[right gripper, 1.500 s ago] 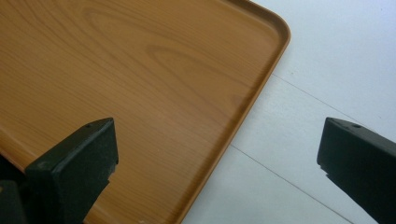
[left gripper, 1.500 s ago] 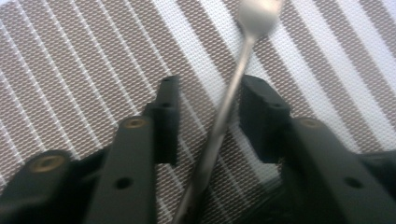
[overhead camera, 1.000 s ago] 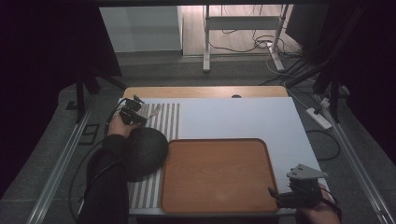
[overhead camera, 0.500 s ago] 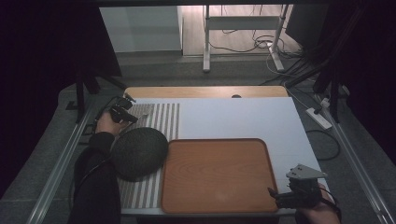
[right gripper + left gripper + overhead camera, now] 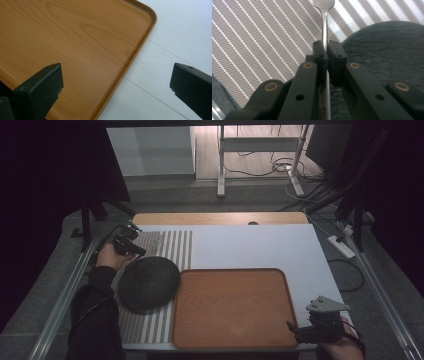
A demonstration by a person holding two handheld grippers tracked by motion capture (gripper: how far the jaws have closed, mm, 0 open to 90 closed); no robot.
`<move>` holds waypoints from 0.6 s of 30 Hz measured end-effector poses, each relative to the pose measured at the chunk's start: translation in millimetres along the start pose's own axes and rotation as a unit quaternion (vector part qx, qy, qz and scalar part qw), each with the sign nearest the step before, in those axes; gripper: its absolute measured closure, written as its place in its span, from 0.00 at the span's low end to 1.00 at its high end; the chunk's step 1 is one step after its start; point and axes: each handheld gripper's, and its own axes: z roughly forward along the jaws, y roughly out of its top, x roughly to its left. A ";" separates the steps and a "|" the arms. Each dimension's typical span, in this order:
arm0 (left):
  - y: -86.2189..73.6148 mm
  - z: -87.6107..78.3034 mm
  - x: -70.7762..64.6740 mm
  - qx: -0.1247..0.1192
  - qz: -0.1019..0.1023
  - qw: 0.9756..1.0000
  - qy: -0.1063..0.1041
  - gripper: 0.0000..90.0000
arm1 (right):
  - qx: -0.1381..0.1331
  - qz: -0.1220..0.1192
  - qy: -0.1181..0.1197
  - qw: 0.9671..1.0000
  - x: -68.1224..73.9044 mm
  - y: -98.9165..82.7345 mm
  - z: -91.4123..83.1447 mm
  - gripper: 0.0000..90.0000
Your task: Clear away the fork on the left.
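Fork [image 5: 325, 22] handle clamped in left tool [image 5: 327, 53], head projecting beyond tips

— What lies where on the table [image 5: 260, 245]?
— A striped mat [image 5: 170, 245] covers its left side, a round mat [image 5: 149, 283] on top; a tray [image 5: 232, 307] sits just right of it.
— And the fork [image 5: 325, 22]?
— Apparently above the striped mat, beside the round one.

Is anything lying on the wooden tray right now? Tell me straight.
No, the wooden tray is bare in the high view; the fork is clamped in the left tool over the striped mat.
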 end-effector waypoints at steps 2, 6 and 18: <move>-1.6 -0.9 -4.9 -0.003 0.002 1.000 -0.005 0.94 | 0.000 -0.001 0.000 1.000 0.2 0.0 0.1 0.00; -5.6 -0.6 -15.5 -0.001 0.005 1.000 -0.012 0.94 | 0.000 -0.001 0.000 1.000 0.3 0.0 0.1 0.00; -18.8 5.6 -40.0 -0.007 0.011 0.999 -0.033 0.94 | -0.002 0.000 0.001 1.000 0.0 0.0 -0.3 0.00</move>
